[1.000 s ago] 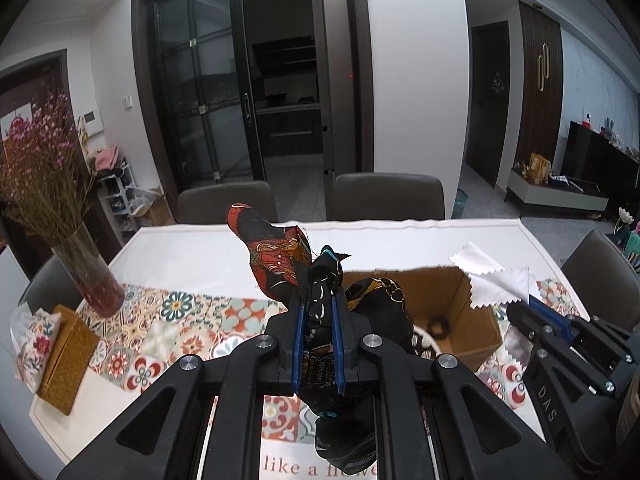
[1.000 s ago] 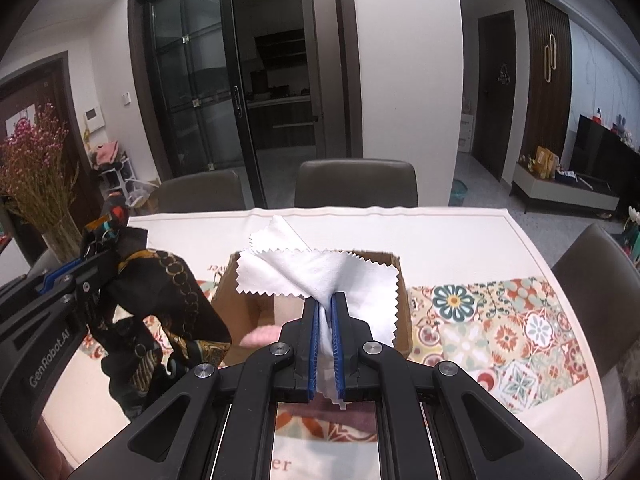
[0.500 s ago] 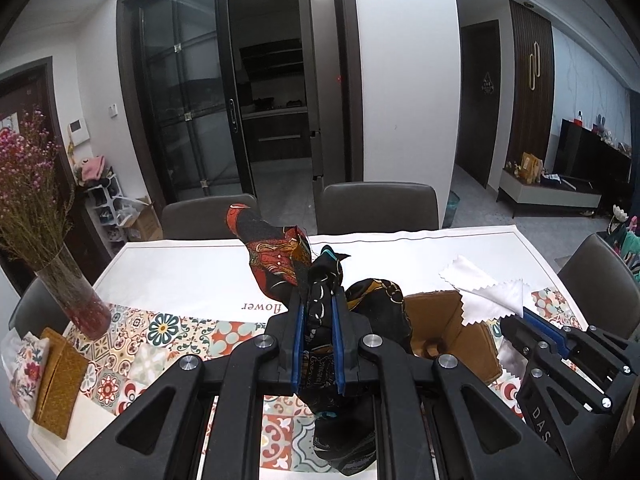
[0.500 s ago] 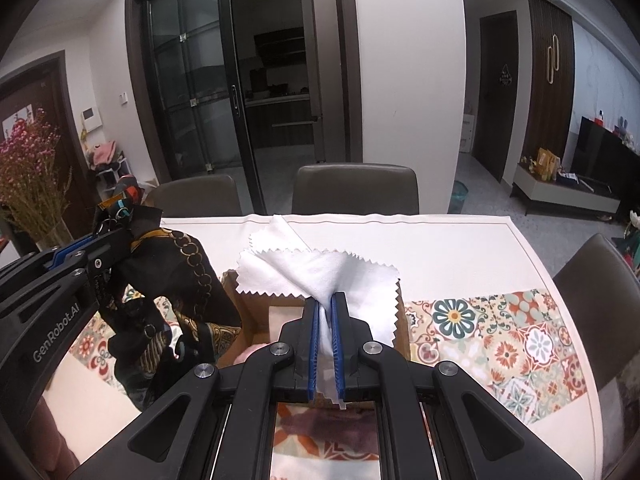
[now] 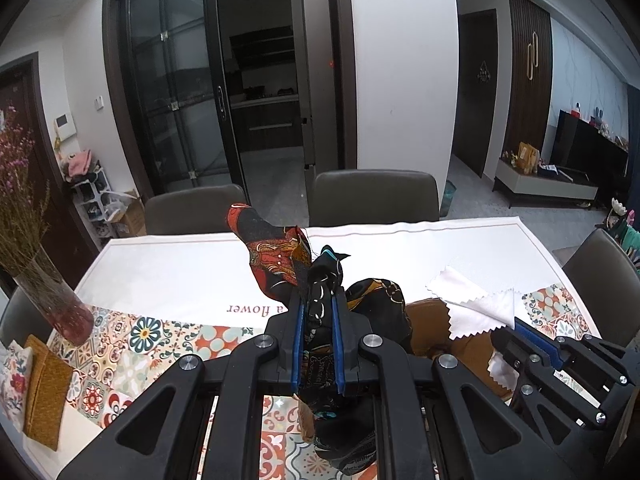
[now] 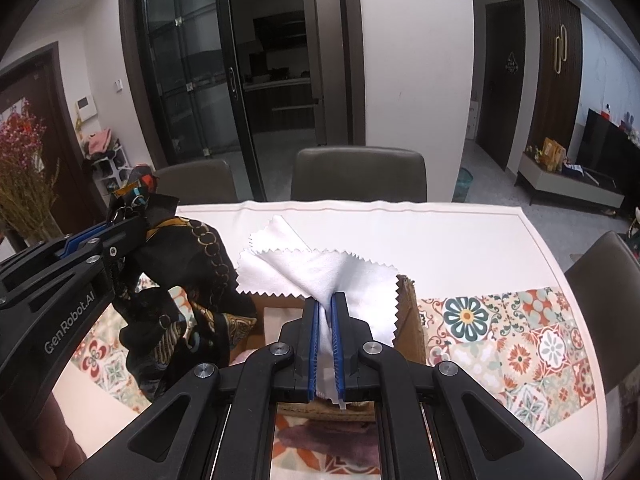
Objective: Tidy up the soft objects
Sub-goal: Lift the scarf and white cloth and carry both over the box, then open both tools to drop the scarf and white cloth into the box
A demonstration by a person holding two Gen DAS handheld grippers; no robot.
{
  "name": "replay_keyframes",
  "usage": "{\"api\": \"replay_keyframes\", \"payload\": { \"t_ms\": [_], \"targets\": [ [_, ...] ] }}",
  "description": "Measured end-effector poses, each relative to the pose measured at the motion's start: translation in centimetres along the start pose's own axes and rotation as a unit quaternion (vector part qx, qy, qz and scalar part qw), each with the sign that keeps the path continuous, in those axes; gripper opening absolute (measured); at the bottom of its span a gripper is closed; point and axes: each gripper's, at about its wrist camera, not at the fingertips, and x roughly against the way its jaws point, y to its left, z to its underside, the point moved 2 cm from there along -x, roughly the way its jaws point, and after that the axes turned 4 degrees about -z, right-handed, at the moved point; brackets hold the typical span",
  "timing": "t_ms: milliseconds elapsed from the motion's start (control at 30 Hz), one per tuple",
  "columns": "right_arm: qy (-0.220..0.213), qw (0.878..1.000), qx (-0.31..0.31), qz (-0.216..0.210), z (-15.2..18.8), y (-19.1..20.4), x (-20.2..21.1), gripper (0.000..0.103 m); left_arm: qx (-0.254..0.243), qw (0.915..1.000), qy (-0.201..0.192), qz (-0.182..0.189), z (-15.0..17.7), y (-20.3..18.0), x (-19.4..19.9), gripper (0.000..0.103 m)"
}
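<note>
At the far left of the left wrist view a glass vase [image 5: 60, 308] of dried pink flowers stands on the table [image 5: 180, 268], on the edge of a patterned tile-print runner [image 5: 144, 336]. Nearer the camera, a mustard pouch [image 5: 46, 392] lies by the table's left edge. Moving right, the left gripper [image 5: 318, 312] has its blue-lined fingers pressed almost together on a dark patterned scarf [image 5: 276, 256]: a red and black end stands up above the tips, black and gold folds bulge to the right, and the rest hangs below the jaws over the runner. Just right of the scarf sits an open cardboard box [image 5: 432, 320]; the scarf's gold-chain folds overlap its left wall in this view, and whether they touch it cannot be told. Further right the right gripper [image 6: 325, 306] clamps a white cloth [image 6: 320, 268] with zigzag edges, its fingers nearly closed on a bunched middle so the cloth fans out above the tips and a strip trails down between them. In the right wrist view the cloth hangs over the box's opening, held up above it. Beyond the table stand two grey chairs [image 6: 358, 174], and a third chair [image 6: 604, 280] sits at the right edge
</note>
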Motion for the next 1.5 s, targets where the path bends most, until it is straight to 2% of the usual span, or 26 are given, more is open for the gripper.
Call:
{"api": "replay_keyframes", "payload": {
  "t_ms": [233, 667, 1000, 1200, 1300, 1367, 1400, 1433, 1467, 1500],
  "targets": [
    [0.021, 1.000, -0.004, 0.001, 0.3, -0.2, -2.3, 0.008, 0.002, 0.9995, 0.030, 0.005, 0.9, -0.2, -3.2, 0.014],
    [0.056, 0.998, -0.008, -0.003, 1.7, -0.4, -5.1, 0.008, -0.004, 0.9981, 0.059, 0.016, 2.4, -1.6, -6.0, 0.014],
    [0.062, 0.998, -0.011, -0.002, 1.9, -0.5, -5.7, 0.008, -0.012, 0.9978, 0.061, 0.022, 2.0, -2.8, -7.5, 0.014],
    [0.062, 0.998, -0.015, 0.000, 1.9, -0.7, -6.2, 0.009, -0.014, 0.9974, 0.068, 0.018, 2.4, -2.7, -8.2, 0.024],
    [0.059, 0.998, -0.012, 0.003, 1.9, -0.5, -6.1, 0.010, -0.013, 0.9976, 0.068, 0.008, 2.4, -2.5, -8.3, 0.036],
    [0.060, 0.998, -0.010, 0.003, 1.9, -0.5, -6.1, 0.013, -0.015, 0.9978, 0.065, 0.002, 2.5, -2.3, -8.2, 0.052],
    [0.061, 0.998, -0.010, 0.003, 1.9, -0.4, -6.2, 0.020, -0.014, 0.9978, 0.064, 0.000, 2.4, -2.2, -8.1, 0.055],
    [0.061, 0.998, -0.011, 0.003, 1.9, -0.5, -6.1, 0.035, -0.013, 0.9980, 0.062, -0.004, 2.4, -2.1, -8.0, 0.058],
    [0.060, 0.998, -0.013, 0.002, 1.9, -0.5, -6.1, 0.044, -0.013, 0.9981, 0.060, -0.006, 2.4, -2.0, -7.8, 0.060],
    [0.056, 0.998, -0.015, 0.002, 1.9, -0.5, -5.9, 0.060, -0.013, 0.9982, 0.058, -0.008, 2.4, -1.9, -7.7, 0.061]
  ]
}}
